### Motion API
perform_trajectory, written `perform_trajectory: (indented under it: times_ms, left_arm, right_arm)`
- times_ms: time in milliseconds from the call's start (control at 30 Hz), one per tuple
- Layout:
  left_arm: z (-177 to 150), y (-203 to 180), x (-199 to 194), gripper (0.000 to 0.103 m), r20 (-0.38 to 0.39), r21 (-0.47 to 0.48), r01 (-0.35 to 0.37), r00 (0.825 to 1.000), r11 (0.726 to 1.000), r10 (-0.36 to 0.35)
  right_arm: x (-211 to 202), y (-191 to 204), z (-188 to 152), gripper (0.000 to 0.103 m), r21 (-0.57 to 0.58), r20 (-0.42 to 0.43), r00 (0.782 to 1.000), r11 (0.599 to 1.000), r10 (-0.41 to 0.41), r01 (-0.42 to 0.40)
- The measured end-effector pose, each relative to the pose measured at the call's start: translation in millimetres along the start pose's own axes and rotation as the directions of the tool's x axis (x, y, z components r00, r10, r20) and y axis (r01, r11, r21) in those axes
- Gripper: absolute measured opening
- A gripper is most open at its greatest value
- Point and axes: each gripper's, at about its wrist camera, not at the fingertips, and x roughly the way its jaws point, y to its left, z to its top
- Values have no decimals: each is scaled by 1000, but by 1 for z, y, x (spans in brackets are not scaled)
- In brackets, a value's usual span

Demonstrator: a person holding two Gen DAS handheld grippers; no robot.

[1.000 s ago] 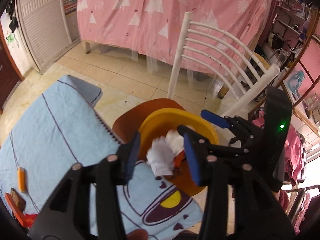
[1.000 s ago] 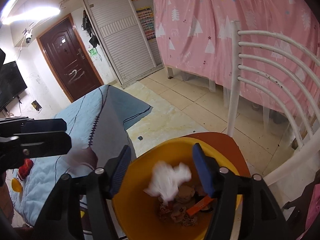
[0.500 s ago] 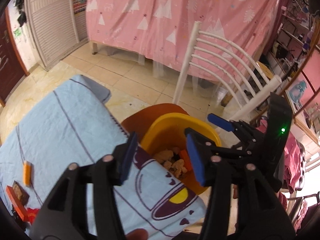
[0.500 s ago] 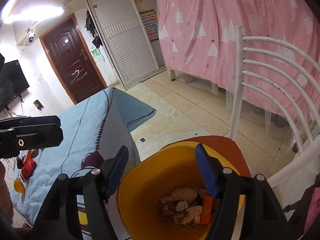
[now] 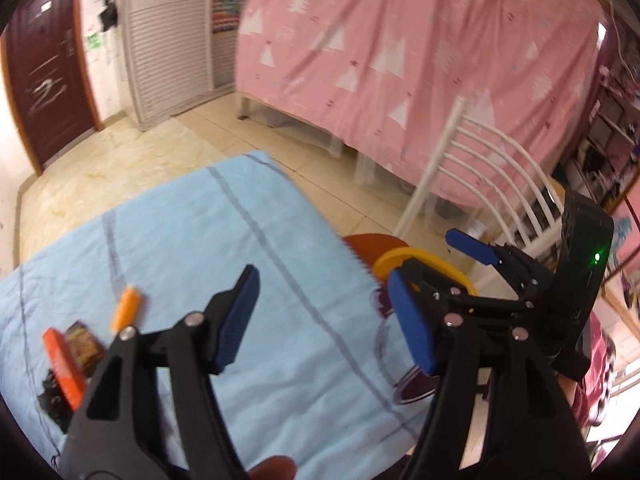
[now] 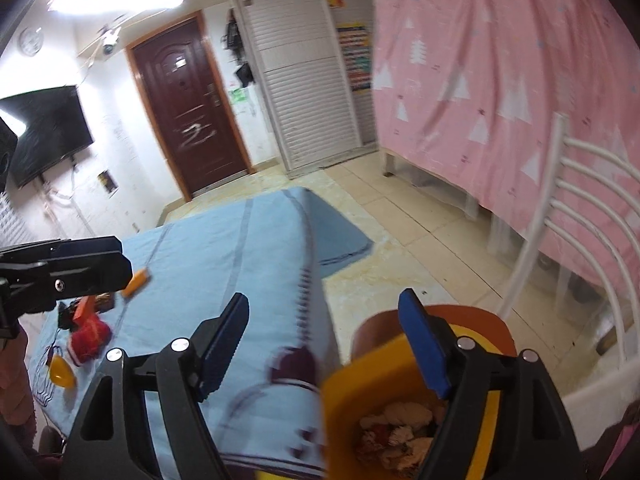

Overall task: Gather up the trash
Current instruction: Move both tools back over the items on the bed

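Both hand-held grippers were empty. The left hand-held gripper (image 5: 324, 320) had its jaws spread and still opening over the blue cloth (image 5: 192, 240) on the surface, with nothing between the pads. The right hand-held gripper (image 6: 324, 344) was likewise spread and opening, straddling the cloth's edge and the rim of the yellow bin (image 6: 360, 392), gripping neither.

The bin stood at about 4 o'clock from the cloth on an orange seat (image 6: 472, 316), and already held crumpled paper and wrappers (image 6: 396, 432).

The trash left to collect lay at the cloth's 9 o'clock end. In the left view there were an orange stick (image 5: 126, 307), an orange-red flat piece (image 5: 64, 368) and a dark printed wrapper (image 5: 84, 348), close together. The right view added a red crumpled wad (image 6: 88, 338) and a small yellow piece (image 6: 62, 376); what these were exactly was too blurred to say.

All of it looked light and would probably shift or skid on the soft cloth if nudged. The stick seemed stiff and was best pinched across its short width near the middle. The wrapper was likely thin, slick and crushable, so a pinch on a raised edge or fold seemed safest. The wad looked soft and should compress under the pads; taking its bulk rather than a loose corner would be wise.
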Motion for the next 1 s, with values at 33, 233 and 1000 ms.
perform_trajectory:
  times_ms: [33, 233, 1000]
  left_arm:
    - [-1, 8, -6, 65, 11, -15, -8, 1000, 1000, 8]
    - [-12, 51, -37, 72, 58, -82, -65, 996, 995, 70]
    - [-92, 205, -74, 73, -24, -253, -269, 962, 929, 272]
  right_arm:
    - [2, 7, 2, 71, -13, -1, 1000, 1000, 10, -10]
    - [15, 60, 12, 72, -93, -23, 996, 992, 82, -83]
    - [58, 236, -10, 73, -311, -241, 913, 865, 328, -393]
